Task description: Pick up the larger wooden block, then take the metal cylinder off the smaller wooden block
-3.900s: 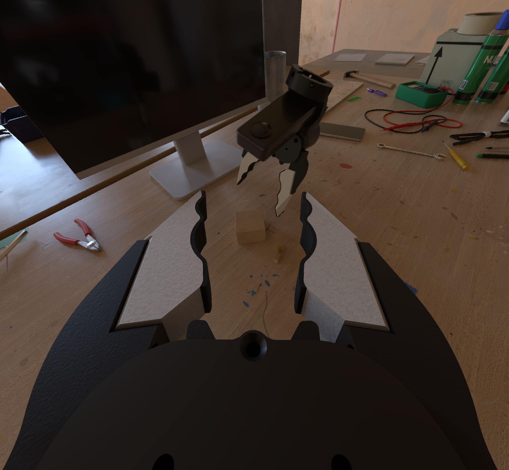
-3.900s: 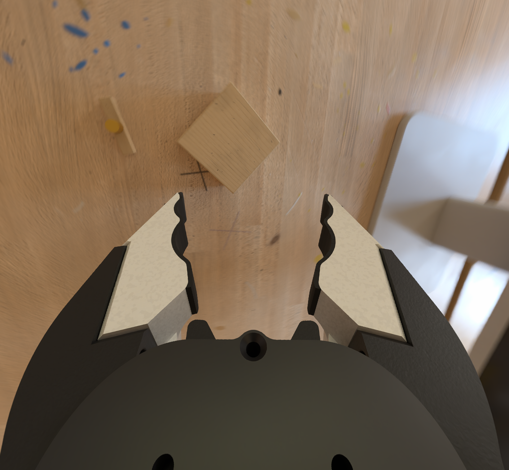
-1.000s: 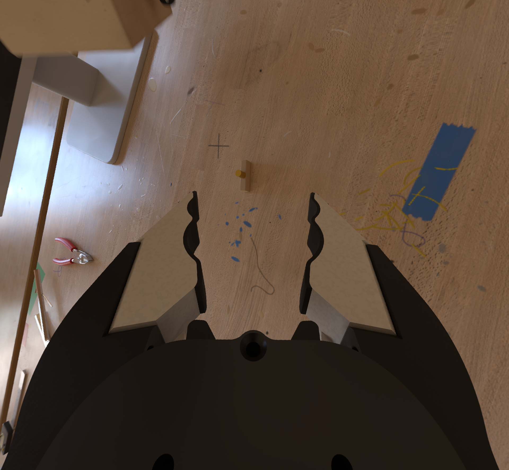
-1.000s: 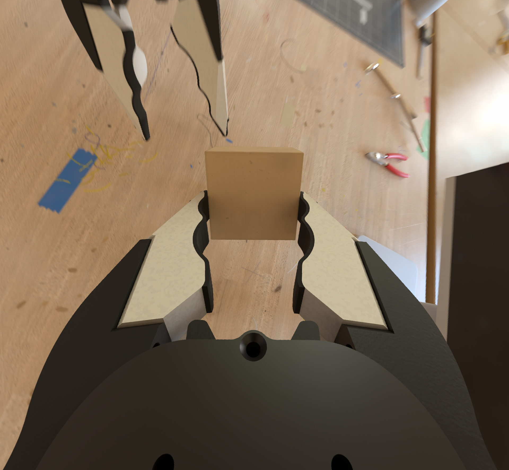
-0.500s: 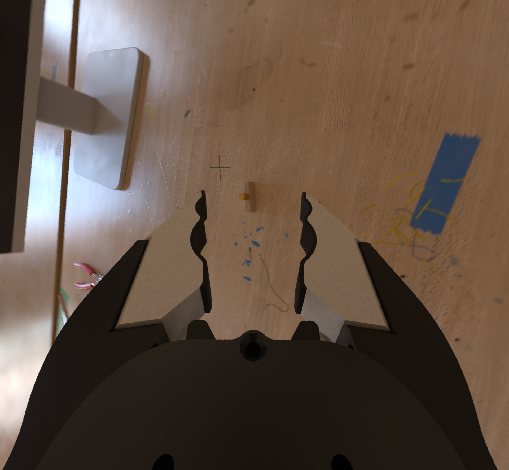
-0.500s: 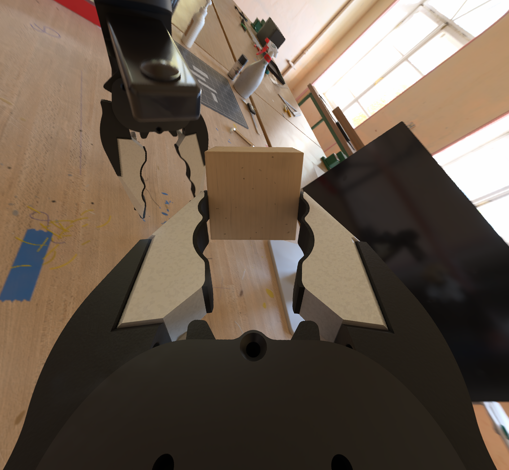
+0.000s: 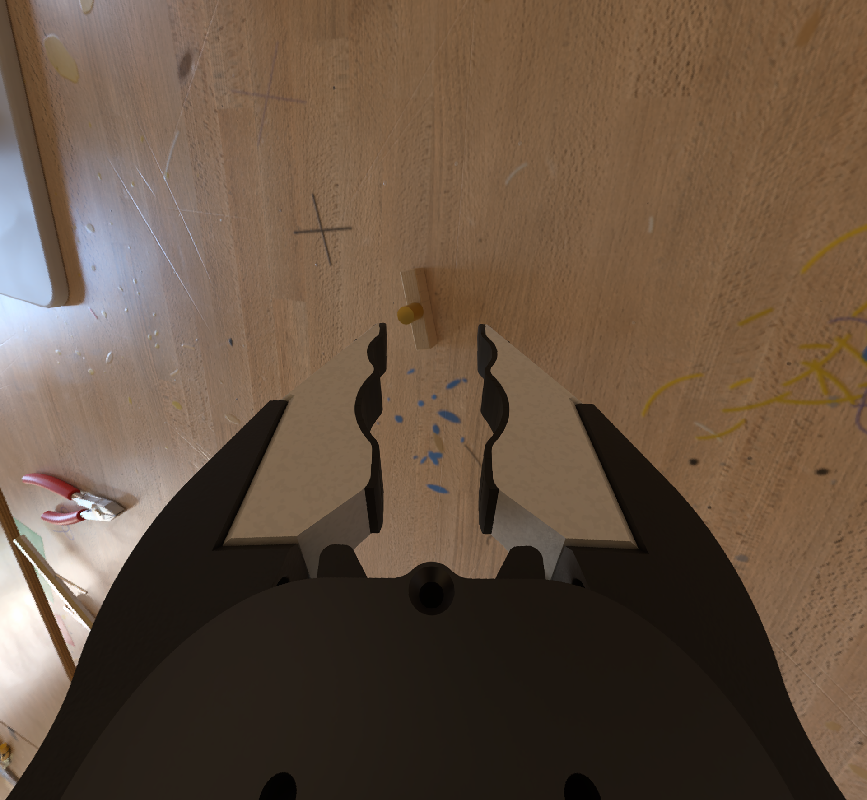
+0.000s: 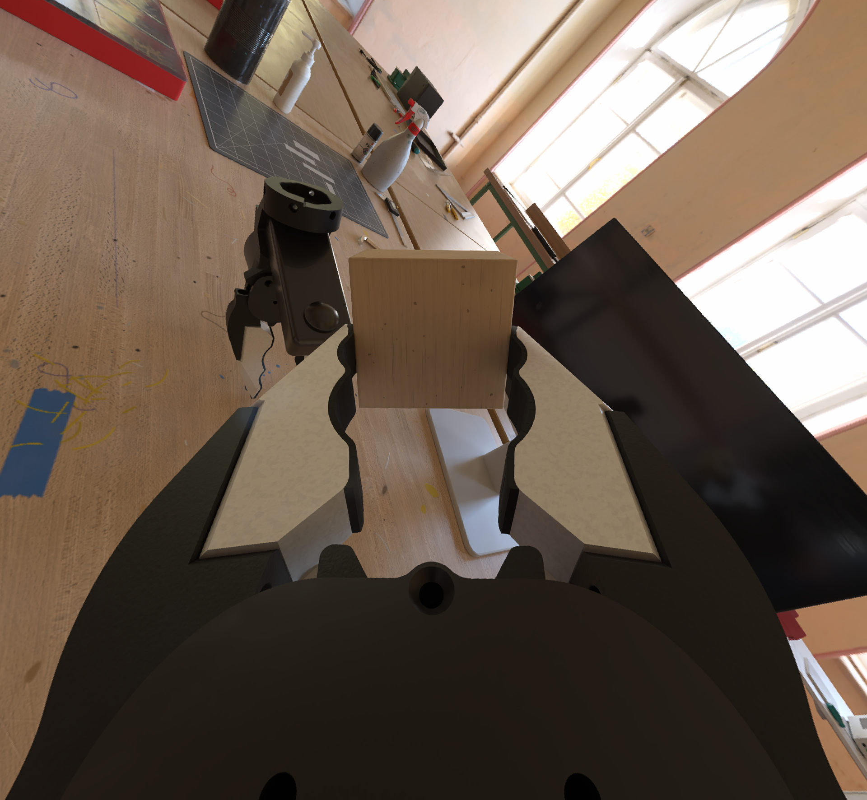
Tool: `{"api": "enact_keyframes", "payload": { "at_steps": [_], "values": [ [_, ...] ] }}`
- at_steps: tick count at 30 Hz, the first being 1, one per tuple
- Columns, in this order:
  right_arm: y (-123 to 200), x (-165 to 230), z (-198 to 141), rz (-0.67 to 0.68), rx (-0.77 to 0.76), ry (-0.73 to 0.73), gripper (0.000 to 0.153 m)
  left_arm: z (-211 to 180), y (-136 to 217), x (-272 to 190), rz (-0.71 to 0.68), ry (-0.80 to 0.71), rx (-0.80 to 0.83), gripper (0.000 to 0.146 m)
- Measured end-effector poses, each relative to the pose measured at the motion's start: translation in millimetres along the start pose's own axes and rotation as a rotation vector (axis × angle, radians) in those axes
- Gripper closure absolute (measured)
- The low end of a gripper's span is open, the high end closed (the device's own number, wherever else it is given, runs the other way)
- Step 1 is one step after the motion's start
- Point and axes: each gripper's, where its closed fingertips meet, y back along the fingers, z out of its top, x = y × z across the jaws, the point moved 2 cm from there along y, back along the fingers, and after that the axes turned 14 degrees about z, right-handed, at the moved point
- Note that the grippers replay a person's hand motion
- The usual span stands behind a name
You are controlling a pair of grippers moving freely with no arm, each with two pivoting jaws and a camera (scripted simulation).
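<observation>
In the left wrist view a small thin wooden block (image 7: 419, 308) lies on the workbench with a short yellow metal cylinder (image 7: 409, 313) sticking out of its left side. My left gripper (image 7: 431, 332) is open, pointing down, its tips just short of the small block, one on each side. In the right wrist view my right gripper (image 8: 430, 332) is shut on the larger wooden block (image 8: 430, 329) and holds it up in the air. The left gripper also shows in the right wrist view (image 8: 291, 289), low over the bench.
A monitor (image 8: 657, 402) on a white stand base (image 8: 469, 472) (image 7: 33, 167) is close by. Red pliers (image 7: 70, 503) lie at the left. Blue tape (image 8: 35, 442), a cutting mat (image 8: 277, 149), a black can (image 8: 246, 29) and spray bottles lie farther off.
My left gripper has come down closer to the small block and narrowed its opening. My right gripper has tilted further up with the larger block still in it.
</observation>
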Motion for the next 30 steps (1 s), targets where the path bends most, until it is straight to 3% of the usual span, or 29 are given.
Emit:
{"api": "enact_keyframes", "payload": {
  "at_steps": [12, 17, 22, 26, 30],
  "values": [
    [-2.9, 1.3, 0.5, 0.018, -0.009, -0.011, 0.088, 5.7, -17.6, -5.2, 0.023, 0.008, 0.008, 0.124],
    [-5.6, 3.2, -1.2, 0.032, -0.006, -0.020, 0.088, 2.8, -17.4, -3.0, 0.021, 0.036, 0.011, 0.124],
    [-9.4, 4.9, -1.7, 0.049, -0.009, -0.029, 0.088, -1.1, -18.4, -0.2, -0.003, 0.099, 0.004, 0.123],
    [-14.0, 5.7, -3.9, 0.058, -0.004, -0.034, 0.088, -3.9, -21.4, 3.4, 0.004, 0.156, 0.012, 0.135],
    [-16.7, 5.7, -6.7, 0.062, -0.003, -0.041, 0.088, -3.1, -20.8, 7.0, -0.007, 0.230, 0.009, 0.138]
  ]
}}
